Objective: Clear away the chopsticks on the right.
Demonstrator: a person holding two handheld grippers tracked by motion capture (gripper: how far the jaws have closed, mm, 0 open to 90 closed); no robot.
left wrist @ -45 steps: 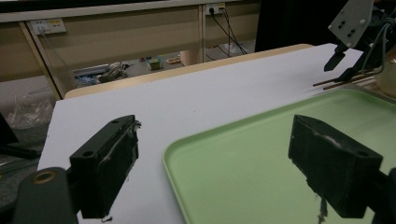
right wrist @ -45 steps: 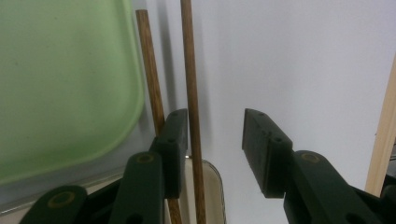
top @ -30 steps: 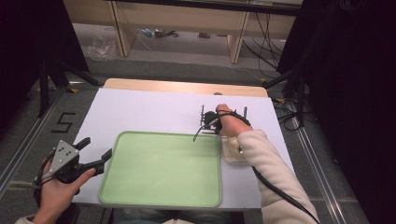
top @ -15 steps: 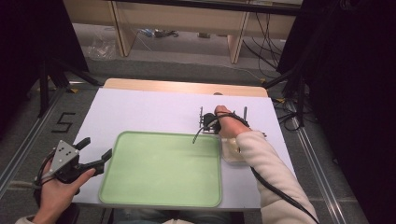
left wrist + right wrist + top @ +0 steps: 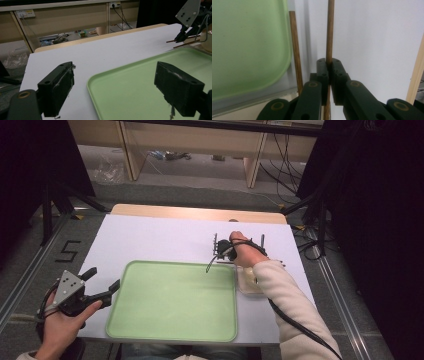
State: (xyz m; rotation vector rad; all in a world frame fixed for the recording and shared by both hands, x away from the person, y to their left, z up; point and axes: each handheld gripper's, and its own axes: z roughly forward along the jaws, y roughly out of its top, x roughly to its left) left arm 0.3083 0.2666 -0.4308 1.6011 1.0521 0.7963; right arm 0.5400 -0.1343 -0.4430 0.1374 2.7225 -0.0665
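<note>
Two wooden sticks lie on the white table sheet [image 5: 165, 240], side by side and near each other, at about two o'clock from the green tray [image 5: 172, 300]. In the right gripper view one stick [image 5: 330, 30] runs up from between the jaws, which have just been closing and now pinch it from both sides. The second stick [image 5: 295, 50] lies free beside it, just off the tray's rounded corner. The right gripper [image 5: 221, 251] is seen from above in the person's right hand [image 5: 245, 252], past the tray's far right corner (its cable trails back along the sleeve). A single pale shallow dish [image 5: 245, 282] sits at three o'clock from the tray, partly under that forearm.

There is one tray, and nothing lies in it. The left gripper [image 5: 102, 285] is held at the tray's nine o'clock edge by the left hand [image 5: 62, 320]. In its own view the two black pads [image 5: 60, 87] stand wide apart with nothing between them, one over the white sheet and the other over the tray's green floor.
</note>
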